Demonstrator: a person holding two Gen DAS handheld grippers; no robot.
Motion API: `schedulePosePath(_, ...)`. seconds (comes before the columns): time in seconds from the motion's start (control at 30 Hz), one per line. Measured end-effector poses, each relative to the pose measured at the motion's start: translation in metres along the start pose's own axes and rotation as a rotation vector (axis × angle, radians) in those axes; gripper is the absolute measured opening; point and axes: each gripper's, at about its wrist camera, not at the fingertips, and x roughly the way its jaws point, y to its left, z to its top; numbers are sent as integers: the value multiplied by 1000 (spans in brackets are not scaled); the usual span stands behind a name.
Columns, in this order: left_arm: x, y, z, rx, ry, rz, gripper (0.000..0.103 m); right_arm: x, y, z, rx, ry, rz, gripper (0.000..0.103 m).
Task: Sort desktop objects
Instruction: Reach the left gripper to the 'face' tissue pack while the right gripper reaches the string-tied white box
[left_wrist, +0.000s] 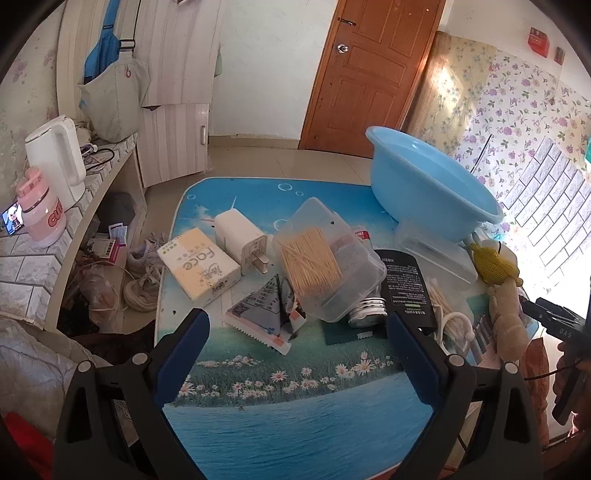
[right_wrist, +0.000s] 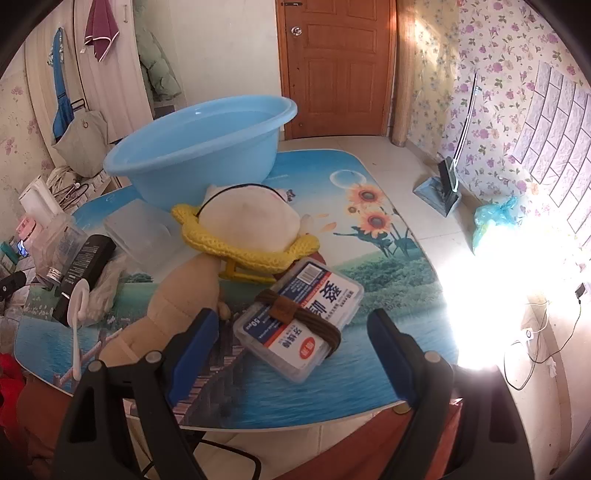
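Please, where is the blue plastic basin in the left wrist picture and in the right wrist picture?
Left wrist view: the blue basin is at the upper right, on the far part of the table.
Right wrist view: the blue basin is at the upper left, behind the plush toy.
Shared landmark: the brown wooden door behind the table.

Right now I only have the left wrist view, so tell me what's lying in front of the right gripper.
Observer: A clear plastic box with a printed label lies ahead of the open right gripper, untouched.
Operator: Anything on that box?
Observer: A brown band is wrapped around its middle.
Operator: Is the plush toy near it?
Observer: Yes, the plush toy lies just beyond the box, with a yellow knitted ring around it.
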Motion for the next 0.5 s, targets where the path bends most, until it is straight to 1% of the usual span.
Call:
schedulePosePath(0.13, -3, 15, 7, -14, -17, 29, 97, 3, -1, 1, 10, 12, -20, 84)
schedulePosePath(0.3, 1, 44, 14, -53, -16, 74, 97, 8, -1, 1, 20, 32, -36, 84)
schedulePosePath(0.4, 6, 55, 18, -66, -13, 94, 97, 10, 3, 2, 10, 36, -42, 84)
schedulePosePath(0.5, 13, 62, 23, -68, -4, 131, 97, 12, 7, 3, 2, 43, -47, 84)
